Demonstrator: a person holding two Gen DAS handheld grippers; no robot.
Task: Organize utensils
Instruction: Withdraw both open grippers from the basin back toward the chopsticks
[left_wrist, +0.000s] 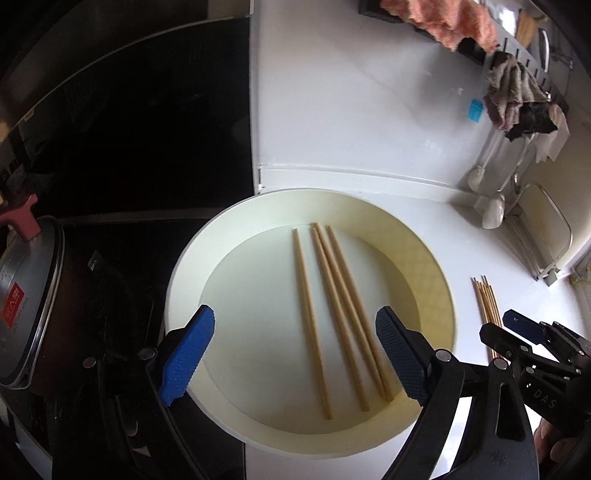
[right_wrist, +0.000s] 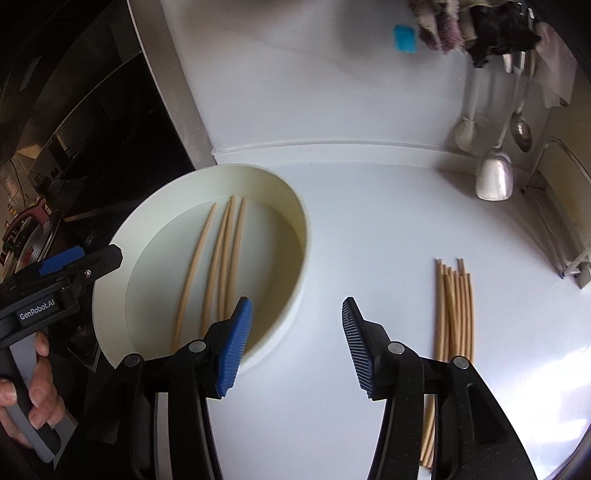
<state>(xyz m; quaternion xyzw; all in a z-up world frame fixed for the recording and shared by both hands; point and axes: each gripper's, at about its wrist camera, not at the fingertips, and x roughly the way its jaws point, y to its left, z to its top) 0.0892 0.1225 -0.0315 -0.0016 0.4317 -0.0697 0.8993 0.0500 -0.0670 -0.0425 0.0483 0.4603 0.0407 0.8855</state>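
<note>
A round cream basin (left_wrist: 436, 273) (right_wrist: 295, 236) sits on the white counter with several wooden chopsticks (left_wrist: 332, 306) (right_wrist: 218, 266) lying in it. A bundle of several more chopsticks (left_wrist: 487, 310) (right_wrist: 456, 310) lies on the counter to the basin's right. My left gripper (left_wrist: 295, 332) is open and empty, hovering over the basin's near side with the chopsticks between its fingers. My right gripper (right_wrist: 295, 325) is open and empty above the basin's right rim and the counter; it also shows in the left wrist view (left_wrist: 524, 325), next to the bundle.
A black stovetop (left_wrist: 147, 147) lies to the left with a lidded pot (left_wrist: 29, 295) on it. Cloths (left_wrist: 517, 96), a ladle and spoons (right_wrist: 495, 173) hang on the back wall at right. A metal rack (left_wrist: 546, 236) stands at the far right.
</note>
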